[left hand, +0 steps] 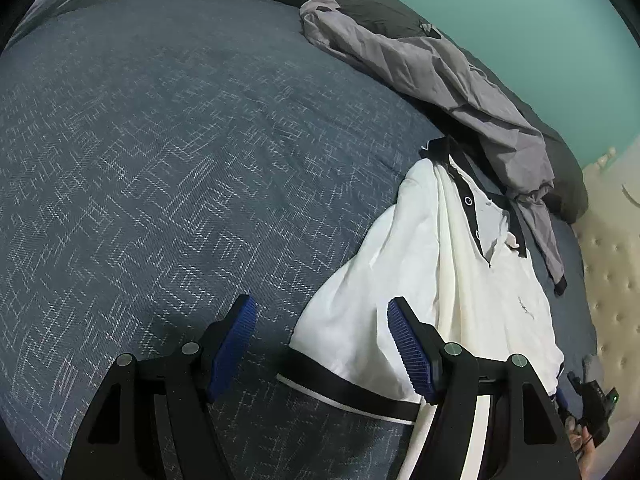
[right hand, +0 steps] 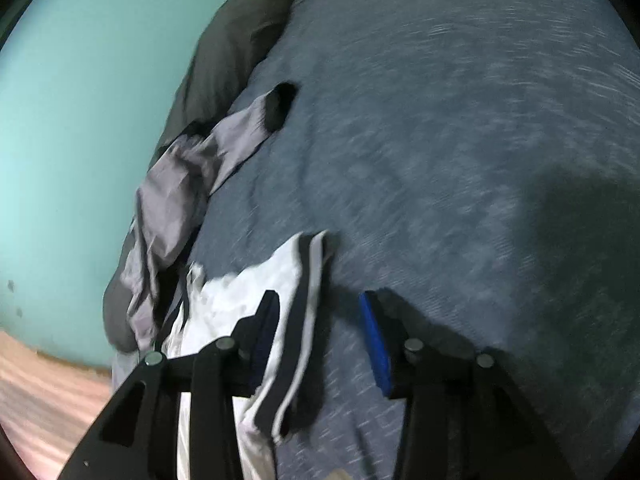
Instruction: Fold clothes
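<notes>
Underneath, a blue bedspread meets a teal wall, broad and bare to the left. Rightward, the white shirt lies rumpled, a grey jacket beyond its collar. Both the left gripper and right gripper gape, straddling the shirt's striped hem.

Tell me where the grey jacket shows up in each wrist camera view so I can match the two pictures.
Left wrist view: the grey jacket runs from upper centre down the right side, above the white polo shirt.
Right wrist view: the grey jacket lies left of centre, its dark cuff pointing up and right, above the shirt.
Shared landmark: the teal wall beyond the jacket's far side in both.
</notes>
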Demonstrator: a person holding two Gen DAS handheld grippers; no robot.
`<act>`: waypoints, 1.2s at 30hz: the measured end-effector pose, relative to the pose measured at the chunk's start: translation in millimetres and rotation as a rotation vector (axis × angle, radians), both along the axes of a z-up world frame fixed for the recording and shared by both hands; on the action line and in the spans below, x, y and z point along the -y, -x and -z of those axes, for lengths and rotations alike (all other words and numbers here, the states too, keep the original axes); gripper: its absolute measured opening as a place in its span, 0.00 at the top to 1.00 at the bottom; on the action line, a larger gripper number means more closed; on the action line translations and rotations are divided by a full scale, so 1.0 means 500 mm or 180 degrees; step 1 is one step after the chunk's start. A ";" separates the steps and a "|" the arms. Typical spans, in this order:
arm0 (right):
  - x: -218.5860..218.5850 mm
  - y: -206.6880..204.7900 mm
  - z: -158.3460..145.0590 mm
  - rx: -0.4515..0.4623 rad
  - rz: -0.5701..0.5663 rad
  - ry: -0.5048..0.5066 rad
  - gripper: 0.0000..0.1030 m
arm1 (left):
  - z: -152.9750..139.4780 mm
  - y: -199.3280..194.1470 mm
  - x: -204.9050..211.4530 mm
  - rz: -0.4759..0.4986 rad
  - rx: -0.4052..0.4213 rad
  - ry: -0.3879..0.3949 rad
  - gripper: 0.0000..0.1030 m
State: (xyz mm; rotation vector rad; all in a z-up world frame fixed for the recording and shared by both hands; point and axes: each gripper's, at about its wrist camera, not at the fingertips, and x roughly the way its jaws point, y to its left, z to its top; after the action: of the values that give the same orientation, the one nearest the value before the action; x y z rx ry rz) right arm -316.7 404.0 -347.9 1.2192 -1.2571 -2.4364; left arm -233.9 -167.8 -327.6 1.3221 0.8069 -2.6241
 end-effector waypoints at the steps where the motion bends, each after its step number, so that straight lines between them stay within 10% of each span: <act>1: 0.011 -0.001 -0.002 -0.0007 -0.0060 -0.0009 0.59 | 0.000 0.000 0.000 0.0001 0.0001 -0.0006 0.30; 8: 0.049 -0.006 0.022 0.0112 -0.0264 -0.0007 0.62 | 0.002 -0.001 0.003 0.0013 0.0006 -0.0023 0.30; 11: 0.046 -0.006 0.031 0.0121 -0.0276 0.0049 0.85 | 0.003 -0.001 0.001 0.0039 0.0016 -0.0018 0.30; 16: 0.044 0.000 0.042 0.0127 -0.0252 0.0178 0.95 | 0.004 -0.004 0.007 0.0041 0.0016 -0.0072 0.30; 33: 0.001 0.023 0.003 -0.0216 0.0010 0.0112 0.97 | 0.015 -0.023 0.035 0.0188 0.0018 -0.0222 0.31; 36: 0.003 0.023 0.003 -0.0219 -0.0001 0.0101 0.97 | 0.017 -0.022 0.039 0.0212 0.0042 -0.0173 0.44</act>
State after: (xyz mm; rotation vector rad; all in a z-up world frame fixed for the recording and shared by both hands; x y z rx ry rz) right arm -328.0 402.6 -349.3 1.1174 -1.2714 -2.4265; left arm -222.8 -187.4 -336.3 1.4021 0.8526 -2.6587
